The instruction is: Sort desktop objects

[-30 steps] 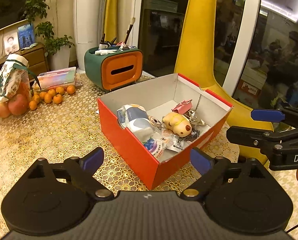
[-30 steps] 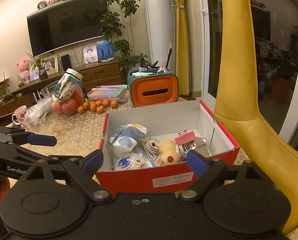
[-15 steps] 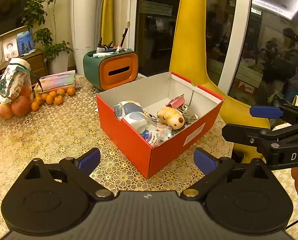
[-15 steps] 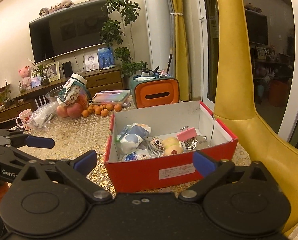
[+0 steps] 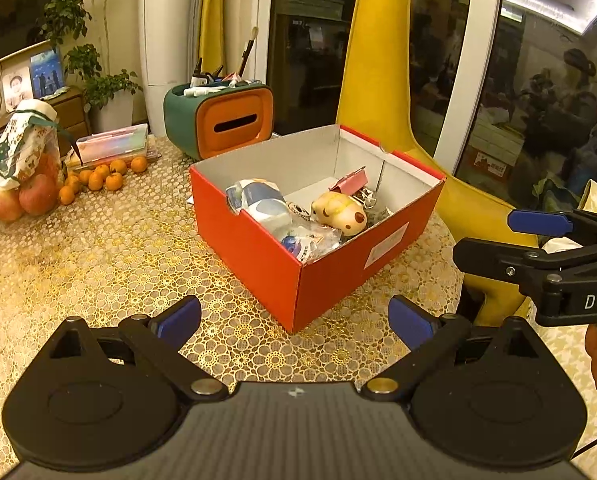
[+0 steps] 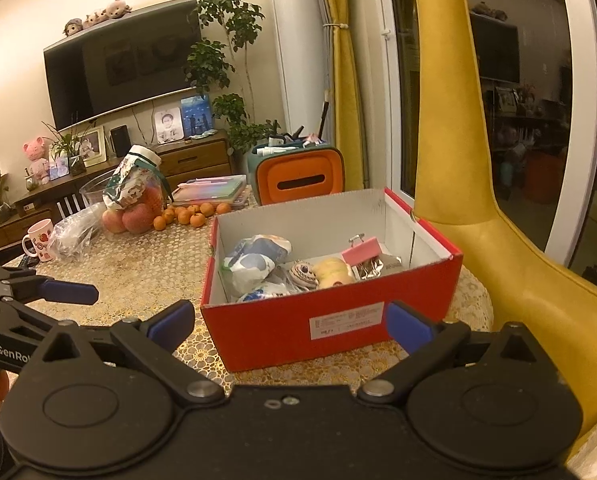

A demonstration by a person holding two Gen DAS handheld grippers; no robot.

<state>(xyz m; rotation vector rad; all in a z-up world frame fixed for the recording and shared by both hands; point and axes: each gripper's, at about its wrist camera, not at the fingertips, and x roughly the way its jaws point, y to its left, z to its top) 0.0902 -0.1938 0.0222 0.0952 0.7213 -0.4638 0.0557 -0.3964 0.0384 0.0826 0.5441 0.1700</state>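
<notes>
A red cardboard box [image 5: 266,256] [image 6: 338,326] stands open on the gold-patterned table. Inside lie a yellow dog toy [image 5: 340,210] [image 6: 332,272], a pink binder clip [image 5: 352,180] [image 6: 362,250], a blue-and-white packet [image 5: 258,200] [image 6: 258,256] and small wrapped items. My left gripper [image 5: 294,316] is open and empty, held back from the box's near corner. My right gripper [image 6: 290,322] is open and empty, in front of the box's long side. Each gripper shows at the edge of the other's view.
A green-and-orange desk organiser [image 5: 226,120] [image 6: 298,174] with pens stands behind the box. Tangerines [image 5: 106,174], apples [image 5: 36,198], a wrapped jar and a pastel case [image 5: 112,144] lie at the left. A mug [image 6: 38,240] stands far left. A yellow chair [image 6: 498,240] is at the right.
Both grippers have drawn back from the box, which now looks smaller and farther. Both stay open and empty.
</notes>
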